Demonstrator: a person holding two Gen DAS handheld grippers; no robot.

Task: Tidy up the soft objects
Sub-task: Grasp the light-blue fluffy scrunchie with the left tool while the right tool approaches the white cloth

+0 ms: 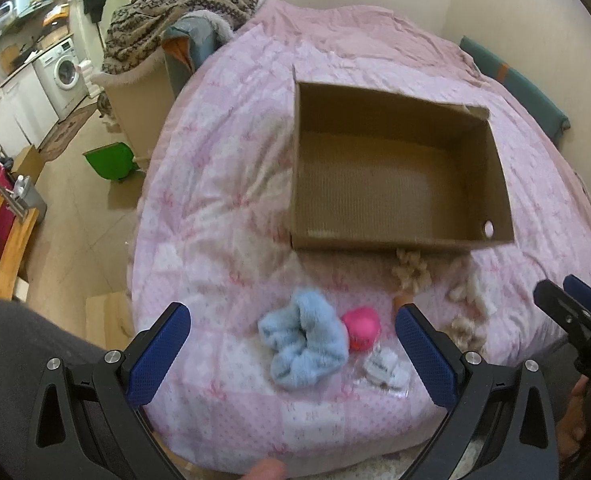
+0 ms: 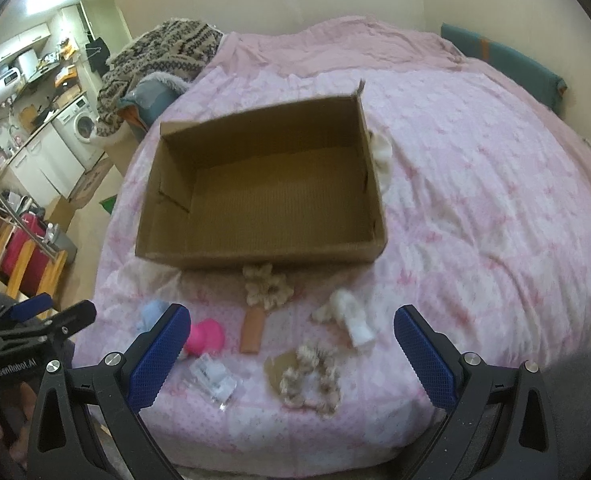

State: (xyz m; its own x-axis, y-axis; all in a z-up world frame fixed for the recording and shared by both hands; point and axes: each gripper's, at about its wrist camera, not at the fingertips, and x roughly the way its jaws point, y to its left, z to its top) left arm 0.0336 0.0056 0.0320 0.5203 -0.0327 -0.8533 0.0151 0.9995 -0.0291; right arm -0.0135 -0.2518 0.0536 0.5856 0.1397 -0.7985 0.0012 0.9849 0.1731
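An open, empty cardboard box (image 1: 399,240) (image 2: 255,258) lies on the pink bed. In front of it lie soft things. A light blue fluffy scrunchie (image 1: 303,340) (image 2: 151,314) and a pink ball (image 1: 361,326) (image 2: 207,338) lie between my left gripper's fingers. My left gripper (image 1: 291,358) is open above them. My right gripper (image 2: 291,360) is open above a beige scrunchie (image 2: 311,380). A cream crochet flower (image 2: 265,286) (image 1: 411,272), a white fluffy piece (image 2: 347,314) and an orange-brown strip (image 2: 251,332) lie near the box.
A small clear packet (image 1: 385,368) (image 2: 213,376) lies near the pink ball. A white fluffy item (image 2: 381,152) lies right of the box. A patterned blanket (image 1: 183,12) is heaped at the bed's far left. The floor and a green bin (image 1: 111,160) are to the left.
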